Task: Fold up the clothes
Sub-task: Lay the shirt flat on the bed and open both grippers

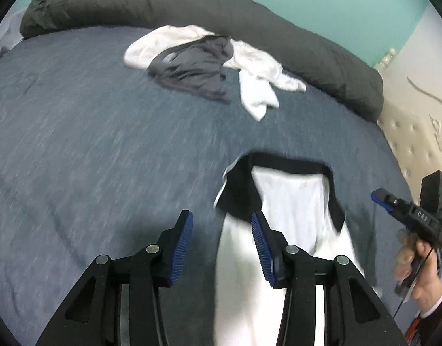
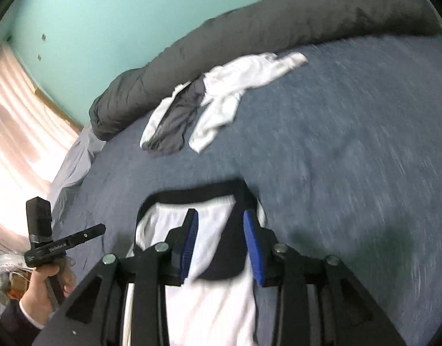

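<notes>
Now we hold both the left gripper (image 1: 222, 225) and the right gripper (image 2: 220, 225) partly open, gripping nothing. Lower centre of each frame, the white-and-black shirt (image 1: 293, 199) lies on the bed (image 1: 91, 144); crumpled clothes (image 1: 198, 63) sit upper centre.

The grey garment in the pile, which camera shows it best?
The left wrist view: the grey garment lies spread and sharp atop the white clothes. The right wrist view shows it narrower, at an angle.
</notes>
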The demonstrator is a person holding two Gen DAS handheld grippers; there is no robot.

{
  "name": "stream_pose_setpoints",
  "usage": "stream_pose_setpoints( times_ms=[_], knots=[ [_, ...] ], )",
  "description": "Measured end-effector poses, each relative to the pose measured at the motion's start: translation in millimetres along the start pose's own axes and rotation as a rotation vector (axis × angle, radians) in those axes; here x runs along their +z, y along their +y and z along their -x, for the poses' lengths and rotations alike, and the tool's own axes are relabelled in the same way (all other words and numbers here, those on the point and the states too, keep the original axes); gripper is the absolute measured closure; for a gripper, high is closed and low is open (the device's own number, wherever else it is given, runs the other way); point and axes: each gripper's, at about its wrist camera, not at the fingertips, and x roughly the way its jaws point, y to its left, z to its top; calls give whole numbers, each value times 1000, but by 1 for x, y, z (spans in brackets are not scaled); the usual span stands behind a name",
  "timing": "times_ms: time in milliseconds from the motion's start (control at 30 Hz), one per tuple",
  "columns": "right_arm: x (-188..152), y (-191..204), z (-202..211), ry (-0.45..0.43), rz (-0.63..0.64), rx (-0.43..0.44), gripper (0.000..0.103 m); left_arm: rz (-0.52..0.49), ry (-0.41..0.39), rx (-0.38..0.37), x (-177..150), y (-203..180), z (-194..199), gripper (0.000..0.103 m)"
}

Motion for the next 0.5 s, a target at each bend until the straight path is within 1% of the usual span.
stream_pose_setpoints(
  times_ms=[67,167,267,367,433,500],
  knots=[
    [-17,-9,19,3,-24,-11,70,-10,4,8,-21,4,13,57],
    [-44,-23,46,-5,-53,-25,70,7,-15,-2,-51,12,36,57],
    [-70,-36,68,-11,-98,-33,70,18,-5,-10,-79,14,50,57],
    [-95,-44,90,-42,-140,-16,70,30,-6,-23,-105,14,62,57],
    [-112,-48,105,-79,-169,-4,70,53,-14,-33,-121,16,69,56],
    [-127,-50,111,-90,-200,-4,70,72,-22,-36,-136,17,75,56]
  ],
)
